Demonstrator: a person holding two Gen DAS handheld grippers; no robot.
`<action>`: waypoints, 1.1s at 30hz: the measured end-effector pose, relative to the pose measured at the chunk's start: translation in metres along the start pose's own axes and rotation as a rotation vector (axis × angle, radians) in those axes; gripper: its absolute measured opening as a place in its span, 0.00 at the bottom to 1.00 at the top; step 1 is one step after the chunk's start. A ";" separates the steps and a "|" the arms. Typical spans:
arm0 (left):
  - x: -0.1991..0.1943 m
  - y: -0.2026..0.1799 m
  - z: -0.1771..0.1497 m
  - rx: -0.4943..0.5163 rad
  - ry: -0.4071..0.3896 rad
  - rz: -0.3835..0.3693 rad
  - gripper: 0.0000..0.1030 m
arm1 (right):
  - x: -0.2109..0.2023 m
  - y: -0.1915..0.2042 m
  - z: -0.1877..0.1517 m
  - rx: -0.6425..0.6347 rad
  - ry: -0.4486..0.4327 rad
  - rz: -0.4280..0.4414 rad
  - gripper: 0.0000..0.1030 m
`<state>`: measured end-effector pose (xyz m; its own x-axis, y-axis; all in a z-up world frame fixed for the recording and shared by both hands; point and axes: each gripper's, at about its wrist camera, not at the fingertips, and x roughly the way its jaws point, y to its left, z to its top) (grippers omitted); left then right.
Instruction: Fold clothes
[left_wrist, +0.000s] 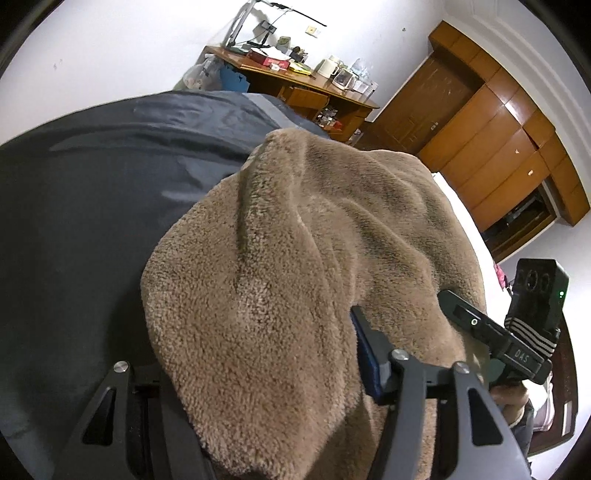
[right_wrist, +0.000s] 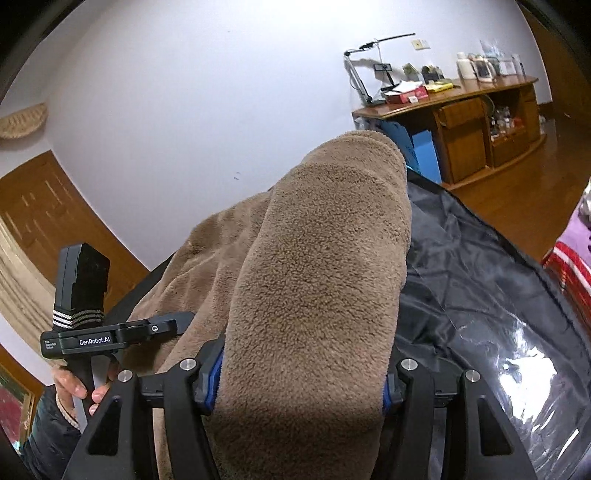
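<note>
- Item: brown fleece garment (left_wrist: 295, 258), thick pile, bunched and draped over the dark grey bed cover (left_wrist: 92, 184); it hangs from both grips, the far end humped up off the bed.
- Left hand-held gripper (left_wrist: 255, 398): fleece fills the space between its fingers. One blue pad (left_wrist: 364, 354) lies against the cloth; the other finger is hidden behind the fleece, so whether the pads truly press I cannot tell.
- Right hand-held gripper (right_wrist: 299, 384): pinching a thick, doubled roll of the same brown fleece garment (right_wrist: 317, 266), blue pads (right_wrist: 216, 373) pressed to either side of it.
- Done, by appearance: garment picked up at two points; the roll in the right grip looks already doubled over once.
- Left, by judgement: no flat, squared fold is visible; the cloth remains rumpled, so laying it down, smoothing and the closing folds remain.
- Surface: dark bed cover, partly glossy in the right wrist view, free beside the garment for setting it down.
- Background: wooden table (right_wrist: 461, 96) carrying small clutter, well apart.
</note>
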<state>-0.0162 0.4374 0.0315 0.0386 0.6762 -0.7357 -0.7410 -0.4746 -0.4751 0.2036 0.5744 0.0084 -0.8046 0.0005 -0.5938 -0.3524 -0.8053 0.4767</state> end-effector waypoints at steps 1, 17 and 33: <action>-0.006 0.005 -0.009 -0.006 -0.001 0.002 0.68 | 0.000 -0.002 0.000 0.003 0.003 0.000 0.62; -0.091 -0.008 -0.076 0.099 -0.250 0.272 0.79 | -0.075 0.067 -0.044 -0.226 -0.264 -0.445 0.79; -0.026 -0.032 -0.095 0.204 -0.157 0.328 0.83 | -0.023 0.072 -0.071 -0.392 -0.091 -0.367 0.85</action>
<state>0.0704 0.3812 0.0199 -0.3124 0.5931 -0.7420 -0.8155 -0.5680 -0.1107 0.2309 0.4738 0.0107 -0.7064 0.3610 -0.6088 -0.4277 -0.9031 -0.0392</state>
